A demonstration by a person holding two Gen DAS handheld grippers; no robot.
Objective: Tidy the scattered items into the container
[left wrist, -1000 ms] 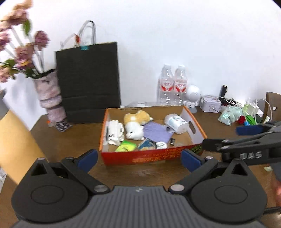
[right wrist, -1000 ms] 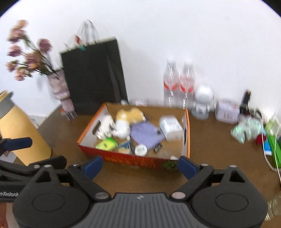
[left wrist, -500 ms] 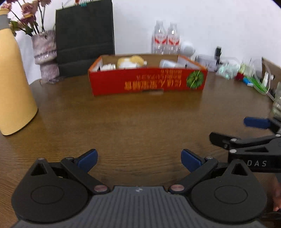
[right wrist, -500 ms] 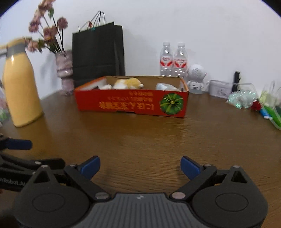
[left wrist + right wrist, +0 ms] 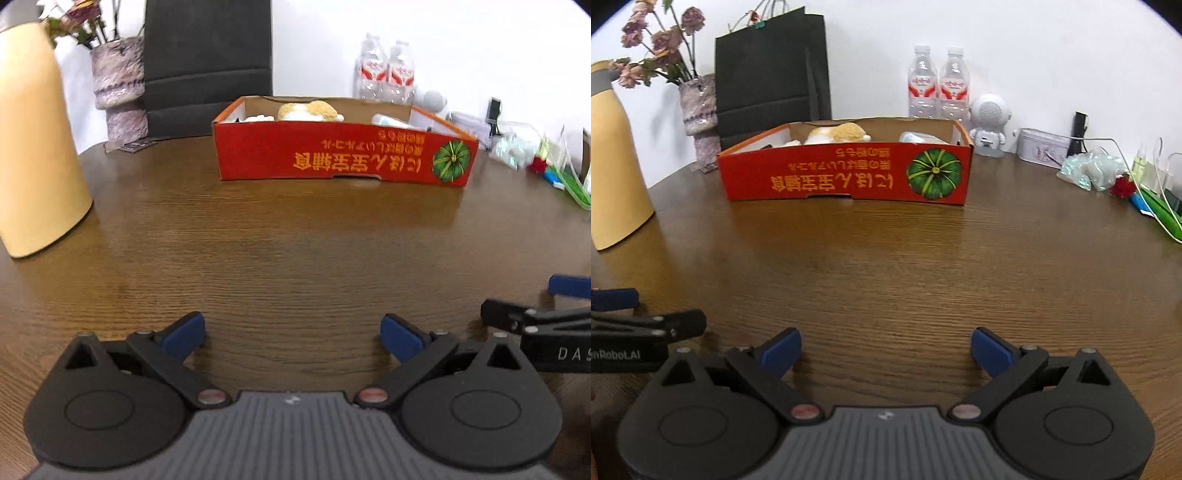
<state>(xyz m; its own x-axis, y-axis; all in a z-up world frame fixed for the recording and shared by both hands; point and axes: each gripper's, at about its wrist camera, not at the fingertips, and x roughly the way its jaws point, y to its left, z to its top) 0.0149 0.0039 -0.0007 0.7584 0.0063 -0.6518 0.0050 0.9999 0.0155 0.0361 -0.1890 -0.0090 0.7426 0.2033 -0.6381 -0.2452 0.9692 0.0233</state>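
Note:
The red cardboard box (image 5: 343,155) stands on the far side of the brown table; it also shows in the right wrist view (image 5: 846,177). A yellow and white plush toy (image 5: 838,133) and a white packet (image 5: 919,137) show above its rim. My left gripper (image 5: 292,336) is open and empty, low over the near part of the table. My right gripper (image 5: 886,350) is open and empty, beside it to the right. Each gripper's fingers show at the edge of the other's view.
A tall yellow bottle (image 5: 33,144) stands at the left. A vase of flowers (image 5: 698,110) and a black paper bag (image 5: 772,70) stand behind the box. Two water bottles (image 5: 938,88), a white robot figure (image 5: 990,125), a tin (image 5: 1041,147) and cables line the back right.
Both grippers have dropped from above the box to low over the near table and pulled back. The box's inside has gone mostly out of sight. Both stay open.

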